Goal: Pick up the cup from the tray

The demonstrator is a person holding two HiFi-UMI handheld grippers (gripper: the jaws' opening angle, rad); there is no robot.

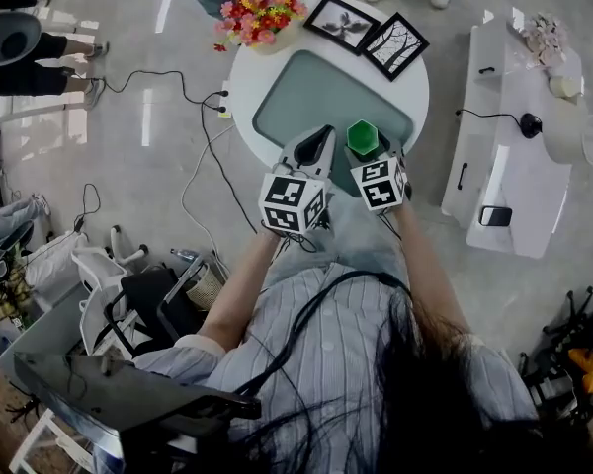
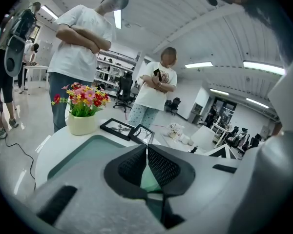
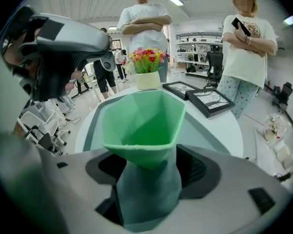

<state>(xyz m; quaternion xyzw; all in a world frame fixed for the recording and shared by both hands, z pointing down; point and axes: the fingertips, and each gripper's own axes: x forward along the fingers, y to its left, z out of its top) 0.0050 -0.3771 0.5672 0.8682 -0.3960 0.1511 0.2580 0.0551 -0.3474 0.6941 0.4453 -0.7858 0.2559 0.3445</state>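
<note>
A green faceted cup (image 1: 362,137) (image 3: 144,126) is at the near right part of the teal tray (image 1: 296,97) (image 3: 207,133) on the round white table (image 1: 415,82). My right gripper (image 1: 371,154) (image 3: 146,172) has the cup's narrow lower body between its jaws, which stand wide with no clear press on it. Whether the cup rests on the tray is hidden. My left gripper (image 1: 322,134) (image 2: 147,152) hovers over the tray's near edge just left of the cup, shut, with nothing between its pads (image 2: 162,165).
At the table's far side stand a pot of flowers (image 1: 262,13) (image 2: 82,123) and two framed pictures (image 1: 342,23) (image 1: 395,45). A white bench (image 1: 514,156) is to the right. Cables run over the floor (image 1: 193,136). Two people (image 3: 146,23) (image 3: 246,38) stand beyond the table.
</note>
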